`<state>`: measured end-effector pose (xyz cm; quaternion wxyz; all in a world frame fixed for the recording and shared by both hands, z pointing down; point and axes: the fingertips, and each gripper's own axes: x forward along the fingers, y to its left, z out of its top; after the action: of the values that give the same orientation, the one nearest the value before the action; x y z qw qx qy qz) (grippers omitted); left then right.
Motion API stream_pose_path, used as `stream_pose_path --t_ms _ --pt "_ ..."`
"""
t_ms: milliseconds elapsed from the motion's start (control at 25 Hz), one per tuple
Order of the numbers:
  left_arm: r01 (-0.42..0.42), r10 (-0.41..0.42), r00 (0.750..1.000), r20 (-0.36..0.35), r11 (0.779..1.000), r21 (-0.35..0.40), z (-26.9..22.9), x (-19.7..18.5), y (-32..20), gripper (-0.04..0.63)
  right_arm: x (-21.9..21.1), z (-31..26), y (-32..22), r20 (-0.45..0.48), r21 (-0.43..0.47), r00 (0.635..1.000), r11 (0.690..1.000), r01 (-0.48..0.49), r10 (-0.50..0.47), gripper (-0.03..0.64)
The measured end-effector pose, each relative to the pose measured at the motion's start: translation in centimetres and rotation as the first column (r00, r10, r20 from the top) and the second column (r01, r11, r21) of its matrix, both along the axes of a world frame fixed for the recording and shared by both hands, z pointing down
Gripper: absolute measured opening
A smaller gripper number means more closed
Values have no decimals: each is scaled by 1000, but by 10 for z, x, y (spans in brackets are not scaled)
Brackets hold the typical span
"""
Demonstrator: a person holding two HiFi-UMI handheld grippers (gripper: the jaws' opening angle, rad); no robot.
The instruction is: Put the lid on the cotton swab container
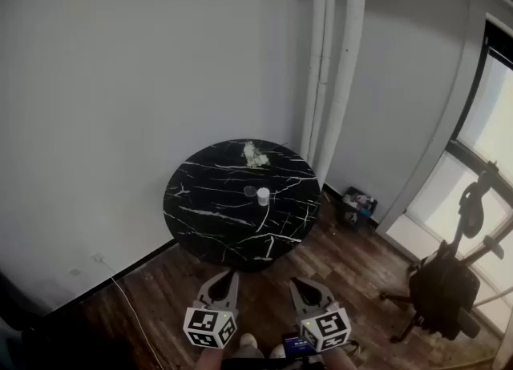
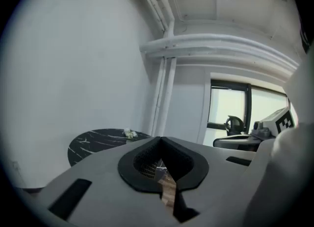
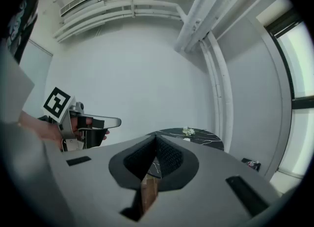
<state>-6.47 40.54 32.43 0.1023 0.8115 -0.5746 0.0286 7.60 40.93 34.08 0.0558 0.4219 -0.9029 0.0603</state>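
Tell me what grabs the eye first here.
A round black marble table stands by the white wall, with a white container and a dark lid beside it near its middle. The left tool and right tool hang low over the wooden floor, both shut and empty, short of the table.

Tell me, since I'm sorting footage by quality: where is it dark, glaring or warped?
Head view: dim room, the window washed out, the table small and distant. Left gripper view: fisheye bends the pipes, corners go black. Right gripper view: same bending, bright glare at the right edge.
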Motion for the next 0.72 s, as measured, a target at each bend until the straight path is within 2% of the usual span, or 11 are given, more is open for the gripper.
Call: stream_pose_path --t_ms 120,320,560,720 --pt "-8 9 999 39 1000 -9 3 5 3 14 7 3 -1 -8 -8 1000 1000 -9 9 17" --pt "-12 11 1000 16 999 34 -3 9 0 14 18 1 -3 -5 7 999 999 -33 33 17" --pt "-29 28 999 19 999 26 4 18 -13 14 29 -5 -16 77 -5 996 999 -43 44 17" --pt "-20 19 999 29 999 34 4 20 -29 14 36 -3 -34 66 -4 996 998 -61 61 18"
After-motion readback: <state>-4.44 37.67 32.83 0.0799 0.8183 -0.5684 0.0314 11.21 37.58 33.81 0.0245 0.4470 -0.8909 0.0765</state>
